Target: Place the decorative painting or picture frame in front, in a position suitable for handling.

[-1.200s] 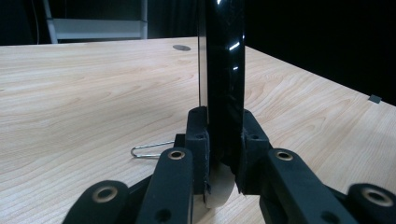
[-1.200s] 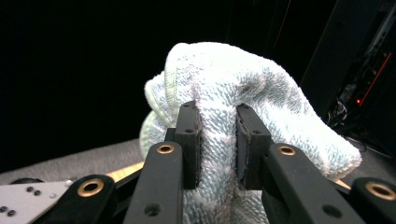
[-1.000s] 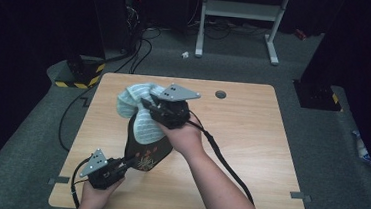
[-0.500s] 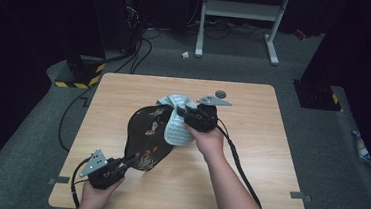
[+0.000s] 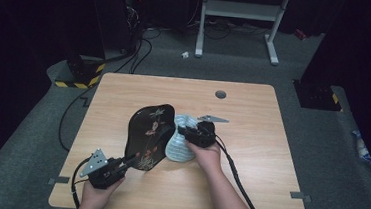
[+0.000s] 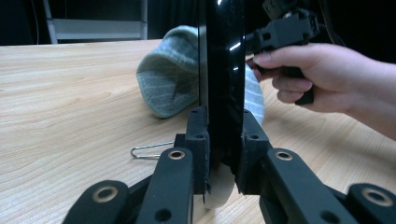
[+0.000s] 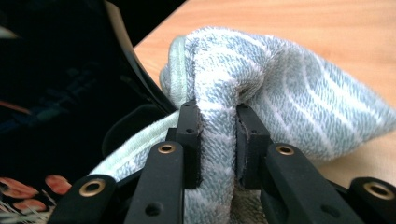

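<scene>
Tray (image 5: pixel 149 136) (black, jaw-clamped) runs lengthwise away from the left gripper (image 5: pixel 128 160).

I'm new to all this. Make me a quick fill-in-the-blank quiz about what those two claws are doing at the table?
1. The left claw is clamped on the edge of a glossy ____ tray.
2. The right claw pinches a pale blue striped ____.
3. In the high view, the towel lies to the ____ of the tray.
4. Everything rests on a ____ table.

Missing words: black; towel; right; wooden
</scene>
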A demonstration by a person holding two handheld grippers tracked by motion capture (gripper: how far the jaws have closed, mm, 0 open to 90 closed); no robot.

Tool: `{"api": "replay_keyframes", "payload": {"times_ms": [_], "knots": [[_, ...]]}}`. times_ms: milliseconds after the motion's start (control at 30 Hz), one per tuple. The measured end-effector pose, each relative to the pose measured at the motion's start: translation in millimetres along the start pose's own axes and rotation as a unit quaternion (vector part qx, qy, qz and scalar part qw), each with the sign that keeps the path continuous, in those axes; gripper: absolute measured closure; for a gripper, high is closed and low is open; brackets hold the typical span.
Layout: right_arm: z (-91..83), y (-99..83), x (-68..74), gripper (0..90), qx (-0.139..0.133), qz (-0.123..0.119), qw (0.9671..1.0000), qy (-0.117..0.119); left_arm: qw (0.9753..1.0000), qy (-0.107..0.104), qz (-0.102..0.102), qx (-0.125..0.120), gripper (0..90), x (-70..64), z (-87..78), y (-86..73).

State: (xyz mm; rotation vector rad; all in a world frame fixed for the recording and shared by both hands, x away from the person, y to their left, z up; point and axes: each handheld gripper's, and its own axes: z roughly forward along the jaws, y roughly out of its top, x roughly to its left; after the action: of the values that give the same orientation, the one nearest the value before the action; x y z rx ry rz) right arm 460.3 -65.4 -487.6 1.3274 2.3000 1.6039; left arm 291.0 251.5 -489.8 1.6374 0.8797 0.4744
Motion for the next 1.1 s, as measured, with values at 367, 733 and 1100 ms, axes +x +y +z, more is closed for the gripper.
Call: {"api": "replay_keyframes", "payload": {"times_ms": [367,733,1100], "knots": [[-18.3,25.2,23.3,75.0,-0.044,-0.033,0.9985,0.008,1.0,0.0,-0.002,0.001,78.3,0.2,0.3,-0.2],[-11.7,20.6,20.1,75.2,-0.018,-0.036,0.9992,-0.001,1.0,0.001,-0.003,0.002,78.3,0.8,0.7,0.3],[3.3,-21.6,5.5,75.0,0.058,-0.036,0.9973,-0.03,1.0,0.002,-0.003,0.0,78.3,1.0,0.7,0.5]]}}
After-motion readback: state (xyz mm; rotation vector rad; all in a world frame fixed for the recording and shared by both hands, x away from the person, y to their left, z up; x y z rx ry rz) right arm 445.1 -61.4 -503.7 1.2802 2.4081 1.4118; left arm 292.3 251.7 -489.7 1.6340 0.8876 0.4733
